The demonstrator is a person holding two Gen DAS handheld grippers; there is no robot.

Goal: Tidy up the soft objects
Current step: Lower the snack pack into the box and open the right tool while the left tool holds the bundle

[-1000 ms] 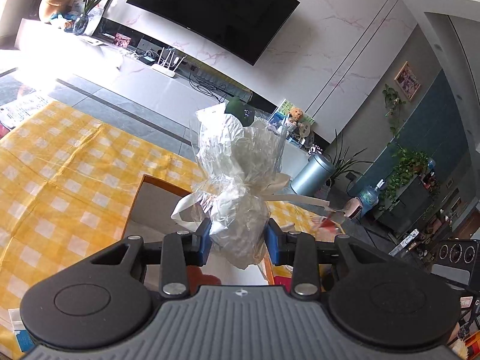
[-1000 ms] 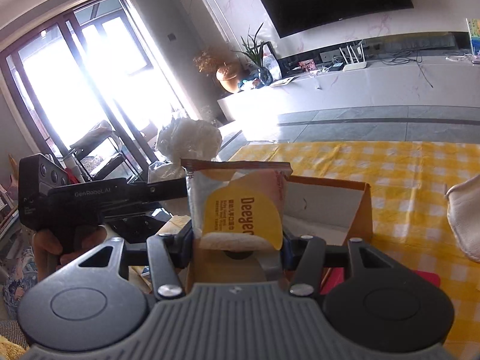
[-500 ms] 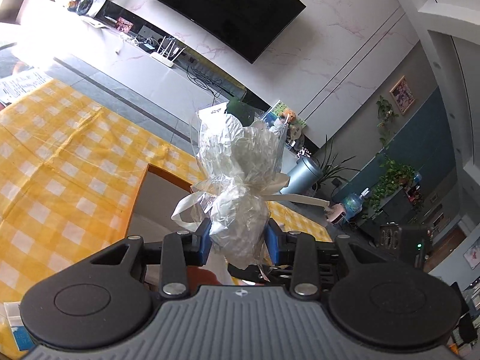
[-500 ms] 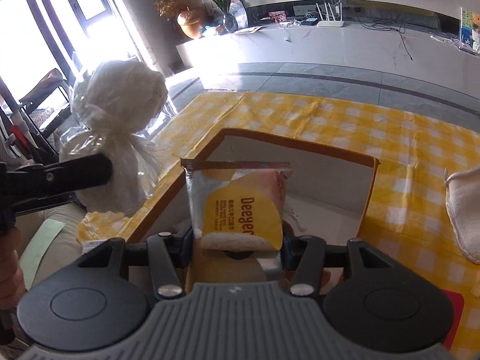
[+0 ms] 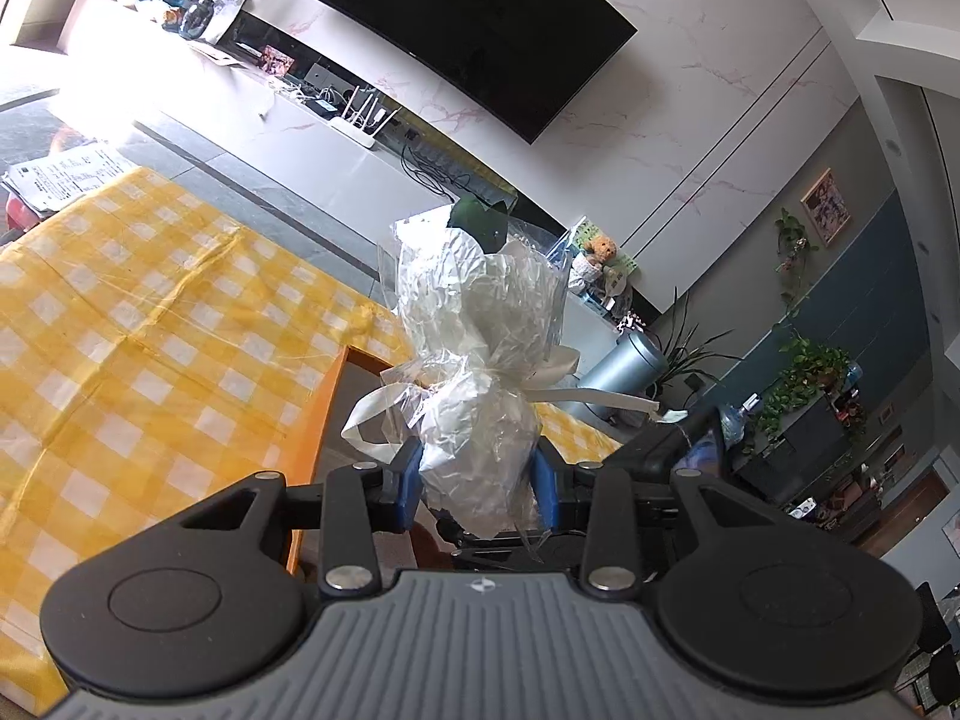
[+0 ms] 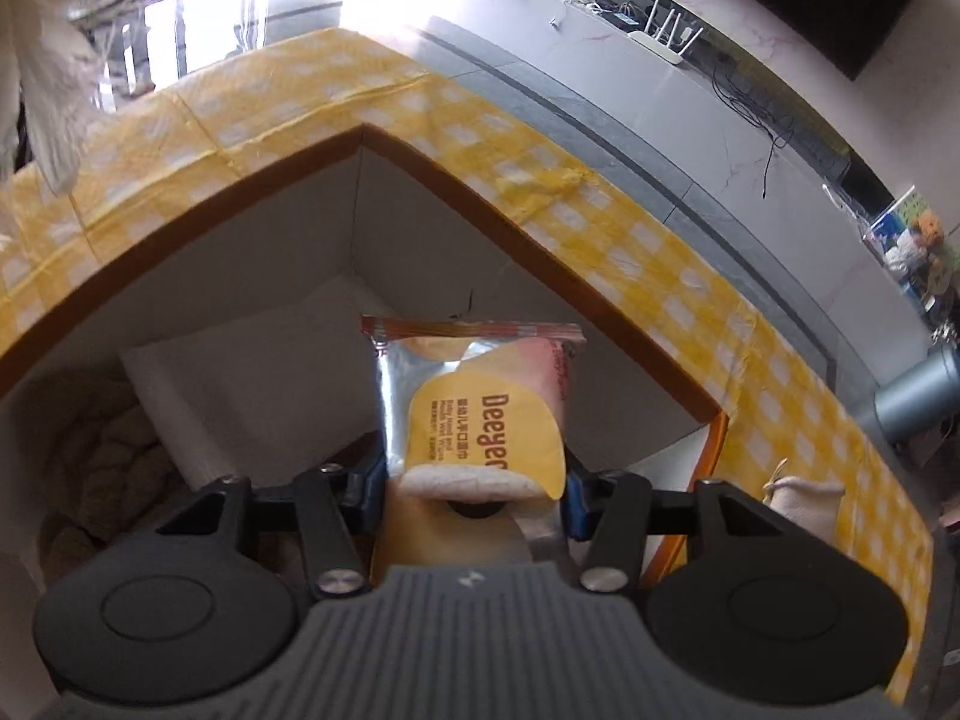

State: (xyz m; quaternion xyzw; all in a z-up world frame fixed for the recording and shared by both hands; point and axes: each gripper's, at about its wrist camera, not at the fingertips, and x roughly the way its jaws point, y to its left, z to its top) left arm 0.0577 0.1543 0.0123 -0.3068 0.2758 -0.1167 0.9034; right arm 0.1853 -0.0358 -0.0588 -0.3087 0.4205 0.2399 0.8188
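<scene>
Left wrist view: the left gripper pinches a crinkled cellophane-wrapped bundle between its blue-padded jaws, the bundle standing upright above the table's yellow checked cloth, its waist tied with a pale ribbon and a dark green leaf poking from the top. The orange rim of an open box shows just below and behind the bundle. Right wrist view: the right gripper points steeply down into that box, jaws clamped on a silver-and-yellow wet-wipes packet marked "Deeyeo", which hangs over the white interior. A folded white cloth lies on the box floor, with a tan knitted item beside it at left. Outside the box, a cream pouch rests on the cloth at right.
</scene>
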